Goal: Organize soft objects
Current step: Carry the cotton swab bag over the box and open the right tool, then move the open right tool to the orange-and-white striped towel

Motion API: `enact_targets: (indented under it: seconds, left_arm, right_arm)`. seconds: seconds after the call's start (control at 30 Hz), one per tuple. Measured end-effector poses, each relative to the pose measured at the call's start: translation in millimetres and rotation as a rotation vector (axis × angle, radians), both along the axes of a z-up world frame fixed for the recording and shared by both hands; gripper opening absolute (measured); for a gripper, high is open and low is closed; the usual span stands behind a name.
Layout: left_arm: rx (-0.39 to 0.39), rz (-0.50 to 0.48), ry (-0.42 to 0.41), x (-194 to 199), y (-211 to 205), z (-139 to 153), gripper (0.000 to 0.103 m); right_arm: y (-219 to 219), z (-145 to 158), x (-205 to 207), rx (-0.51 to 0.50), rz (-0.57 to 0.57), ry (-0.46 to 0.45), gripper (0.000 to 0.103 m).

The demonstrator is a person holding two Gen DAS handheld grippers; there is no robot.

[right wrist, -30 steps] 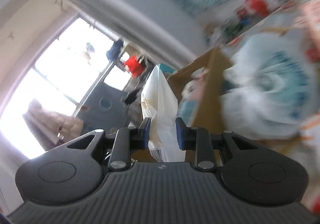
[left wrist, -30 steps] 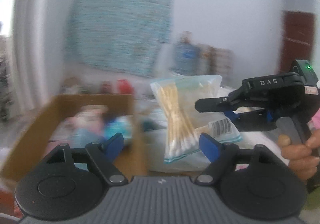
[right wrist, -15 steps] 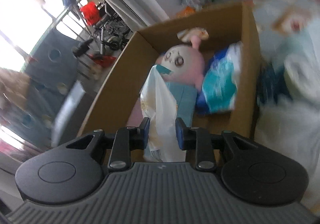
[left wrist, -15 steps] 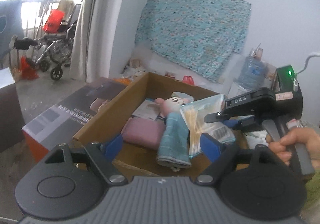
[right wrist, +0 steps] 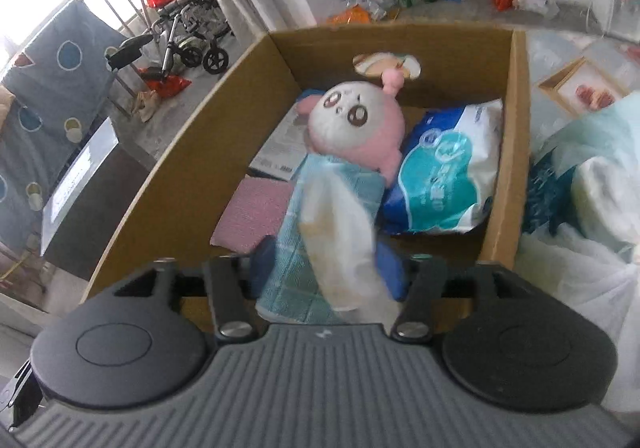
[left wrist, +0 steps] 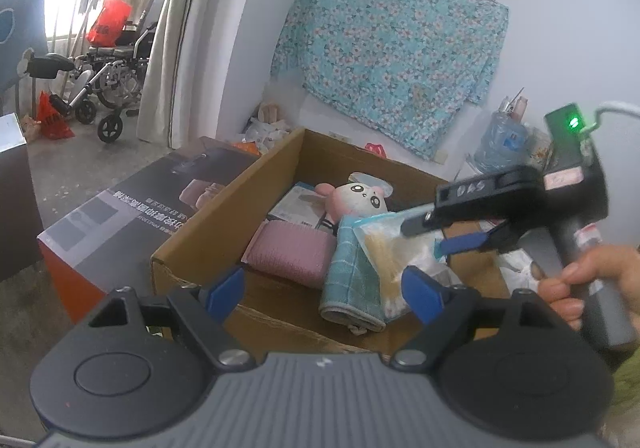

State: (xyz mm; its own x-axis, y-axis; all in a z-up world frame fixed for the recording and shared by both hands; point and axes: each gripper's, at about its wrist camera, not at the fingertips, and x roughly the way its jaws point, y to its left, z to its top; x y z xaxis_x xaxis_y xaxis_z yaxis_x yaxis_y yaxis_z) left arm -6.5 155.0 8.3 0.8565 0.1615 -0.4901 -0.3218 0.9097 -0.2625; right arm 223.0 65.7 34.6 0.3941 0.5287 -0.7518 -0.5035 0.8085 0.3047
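An open cardboard box holds a pink-and-white plush toy, a teal towel, a pink cloth and a blue-white soft pack. My right gripper hangs over the box's near end and its jaws are opening. A clear bag of cotton swabs lies blurred between them, over the towel, with the pads off it. My left gripper stands open at the box's near edge, with nothing between its fingers.
A dark printed carton lies against the box's left side. White and teal bags pile up on its right. A wheelchair stands by the window, and a floral cloth hangs on the far wall.
Both grippers swung over to the cardboard box. The right gripper, which was shut on the swab bag, has spread its jaws, and the bag now sags loose onto the towel.
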Motion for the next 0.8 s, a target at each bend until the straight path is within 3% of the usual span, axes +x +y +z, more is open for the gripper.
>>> enact_targets:
  seconds: [0.2,0.33,0.6,0.8]
  left_arm:
    - [-0.001,-0.016,-0.003,-2,-1,-3,0.089]
    - [-0.012,-0.017,-0.003,-3,0,-4,0.089]
    - [-0.015,-0.005,0.018,-5,3,-7,0.090]
    - [-0.015,0.005,0.015,-6,6,-8,0.091]
  right_arm:
    - [-10,39,-11,0.032,-0.002,-0.089,0.069]
    - [0,49,4,0.030,-0.003,-0.109,0.069]
    - [42,7,73,0.027,-0.041,0.000,0.060]
    - [61,-17,72,-0.097,0.017,0.001,0.059]
